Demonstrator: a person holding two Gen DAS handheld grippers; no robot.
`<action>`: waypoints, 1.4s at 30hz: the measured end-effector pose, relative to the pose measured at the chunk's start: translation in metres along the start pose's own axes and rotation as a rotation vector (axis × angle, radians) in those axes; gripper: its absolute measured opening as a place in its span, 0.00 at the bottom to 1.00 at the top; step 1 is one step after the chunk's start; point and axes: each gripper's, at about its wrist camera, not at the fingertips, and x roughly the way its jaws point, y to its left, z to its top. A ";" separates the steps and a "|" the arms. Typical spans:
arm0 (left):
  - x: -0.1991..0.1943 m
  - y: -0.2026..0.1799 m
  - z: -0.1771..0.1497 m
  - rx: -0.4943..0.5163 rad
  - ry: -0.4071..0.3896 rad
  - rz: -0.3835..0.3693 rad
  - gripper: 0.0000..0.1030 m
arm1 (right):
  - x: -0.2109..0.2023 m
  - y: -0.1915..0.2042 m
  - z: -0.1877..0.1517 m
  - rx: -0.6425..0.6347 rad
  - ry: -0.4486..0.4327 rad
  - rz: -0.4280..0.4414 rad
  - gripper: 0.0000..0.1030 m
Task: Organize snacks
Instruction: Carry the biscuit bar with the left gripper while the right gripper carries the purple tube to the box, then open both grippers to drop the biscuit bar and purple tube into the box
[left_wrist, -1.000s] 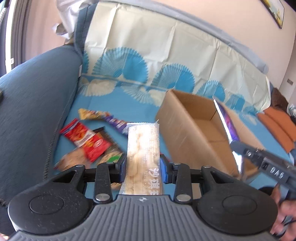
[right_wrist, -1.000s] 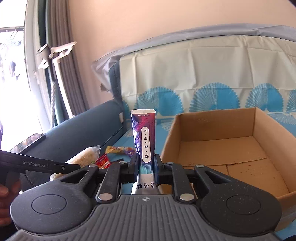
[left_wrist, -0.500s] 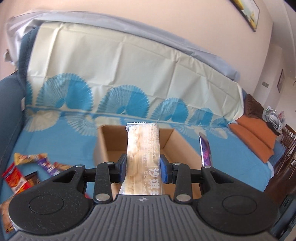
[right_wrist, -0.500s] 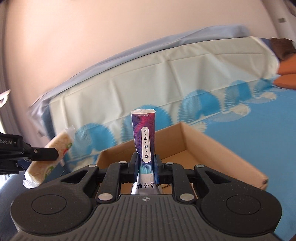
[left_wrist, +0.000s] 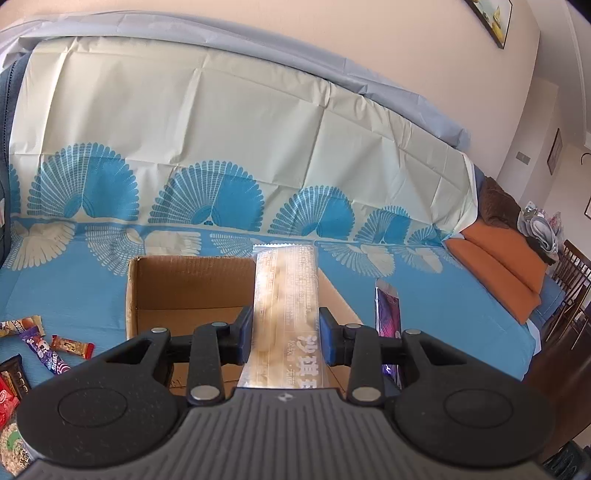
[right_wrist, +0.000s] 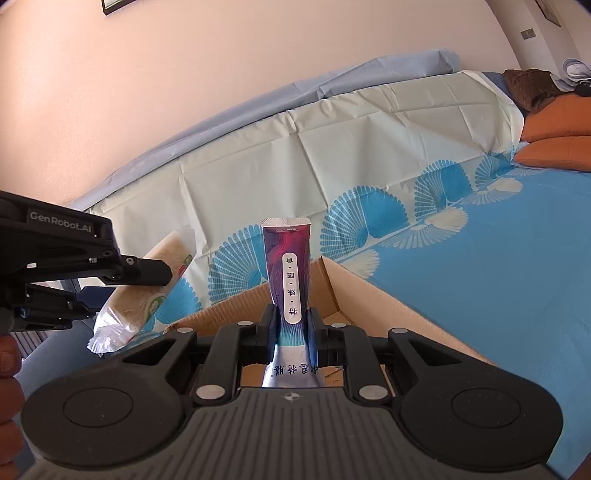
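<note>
Both grippers are hovering over the cardboard box (left_wrist: 184, 284), left gripper (left_wrist: 286, 338) pinching a pale sachima bar (left_wrist: 286, 295) and right gripper (right_wrist: 291, 326) clamping a purple snack sachet (right_wrist: 288, 273), probably risking collision or a wrapper overshooting the box's rim.

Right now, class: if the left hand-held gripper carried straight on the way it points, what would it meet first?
Probably the cardboard box: the left hand-held gripper, clamping the pale snack bar, aims down at its open inside. Depth is uncertain.
</note>
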 end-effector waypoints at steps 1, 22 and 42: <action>0.001 0.000 0.000 0.002 0.001 0.000 0.38 | 0.000 0.000 0.000 0.000 0.001 0.000 0.17; 0.004 -0.014 0.008 0.019 -0.010 -0.011 0.38 | 0.003 0.000 0.003 0.003 0.006 0.003 0.17; 0.007 -0.014 0.010 -0.001 0.009 -0.013 0.48 | 0.008 0.004 -0.002 0.000 0.064 0.015 0.30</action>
